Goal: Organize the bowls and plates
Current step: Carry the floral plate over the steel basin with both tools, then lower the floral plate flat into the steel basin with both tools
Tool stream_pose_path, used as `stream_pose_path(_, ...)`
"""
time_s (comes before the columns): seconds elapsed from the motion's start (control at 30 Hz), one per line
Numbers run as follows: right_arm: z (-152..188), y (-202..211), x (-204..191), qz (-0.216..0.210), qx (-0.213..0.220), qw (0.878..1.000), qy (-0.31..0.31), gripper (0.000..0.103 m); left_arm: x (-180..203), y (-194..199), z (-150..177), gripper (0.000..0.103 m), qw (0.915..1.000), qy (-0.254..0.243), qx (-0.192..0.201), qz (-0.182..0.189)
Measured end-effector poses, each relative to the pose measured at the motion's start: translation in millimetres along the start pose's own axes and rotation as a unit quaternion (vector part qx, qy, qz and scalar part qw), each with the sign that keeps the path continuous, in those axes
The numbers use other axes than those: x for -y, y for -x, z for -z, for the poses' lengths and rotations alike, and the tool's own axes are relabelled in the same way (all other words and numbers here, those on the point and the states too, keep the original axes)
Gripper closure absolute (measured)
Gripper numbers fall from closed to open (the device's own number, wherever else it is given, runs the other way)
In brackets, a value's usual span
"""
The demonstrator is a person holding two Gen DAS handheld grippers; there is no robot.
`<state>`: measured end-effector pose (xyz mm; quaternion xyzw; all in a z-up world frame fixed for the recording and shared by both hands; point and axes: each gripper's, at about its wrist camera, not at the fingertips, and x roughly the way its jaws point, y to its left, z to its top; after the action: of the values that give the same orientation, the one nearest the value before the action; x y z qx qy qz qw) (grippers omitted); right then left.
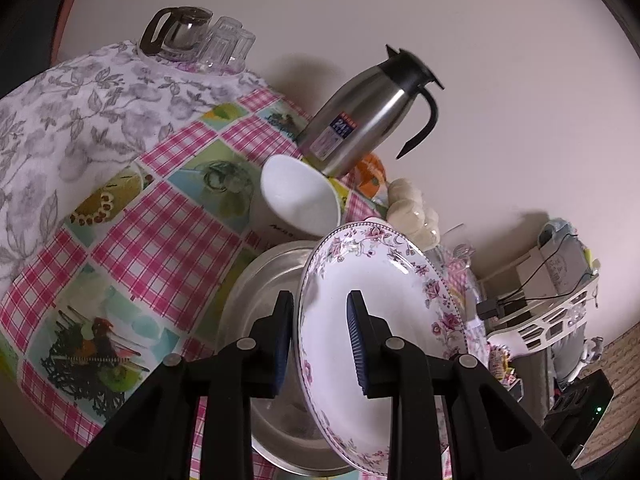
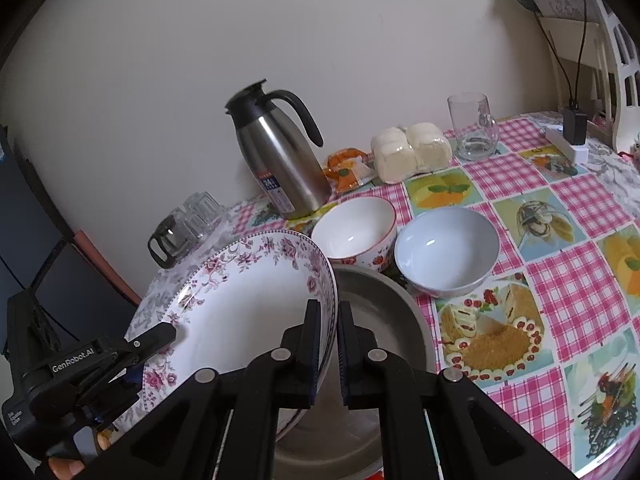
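Note:
A white plate with a pink floral rim (image 1: 384, 300) (image 2: 248, 304) is held tilted above a round metal pan (image 1: 260, 280) (image 2: 380, 308). My left gripper (image 1: 320, 300) is shut on one edge of the plate, with one pad on each face. In the right wrist view the left gripper (image 2: 160, 332) grips the plate's left rim. My right gripper (image 2: 329, 306) is shut on the plate's right rim. Behind the pan stand a white bowl with flowers outside (image 2: 354, 232) (image 1: 296, 196) and a plain pale bowl (image 2: 446, 248).
A steel thermos jug (image 1: 368, 112) (image 2: 280, 156) stands by the wall. A glass coffee pot (image 1: 176, 32) (image 2: 168, 240) and tumblers sit at the table's far corner. Wrapped buns (image 2: 412, 150), a glass mug (image 2: 474, 128) and a white rack (image 2: 616, 80) are to the right.

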<state>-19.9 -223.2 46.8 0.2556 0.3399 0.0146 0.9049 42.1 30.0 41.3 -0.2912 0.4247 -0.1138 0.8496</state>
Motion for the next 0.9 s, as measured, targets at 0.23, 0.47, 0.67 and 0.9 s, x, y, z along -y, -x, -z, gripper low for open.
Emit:
stream_pose_path(0.23, 9, -23, 10, 0.018, -0.027, 0.999, -0.007, 0.094, -9, -26, 4, 0.076, 0.9991, 0.007, -0.031, -0.027)
stream_pose_path(0.47, 16, -37, 18, 0.032, -0.045, 0.998, -0.013, 0.094, -13, -46, 9, 0.074, 0.9971, 0.009, -0.057, -0.051)
stream_pose_path(0.67, 19, -43, 24, 0.041, -0.053, 0.998, -0.018, 0.094, -15, -59, 14, 0.074, 0.9951, 0.008, -0.075, -0.063)
stream_pose_path(0.9, 22, -52, 29, 0.044, -0.064, 0.997, -0.024, 0.094, -15, -64, 16, 0.074, 0.9939, 0.003, -0.08, -0.076)
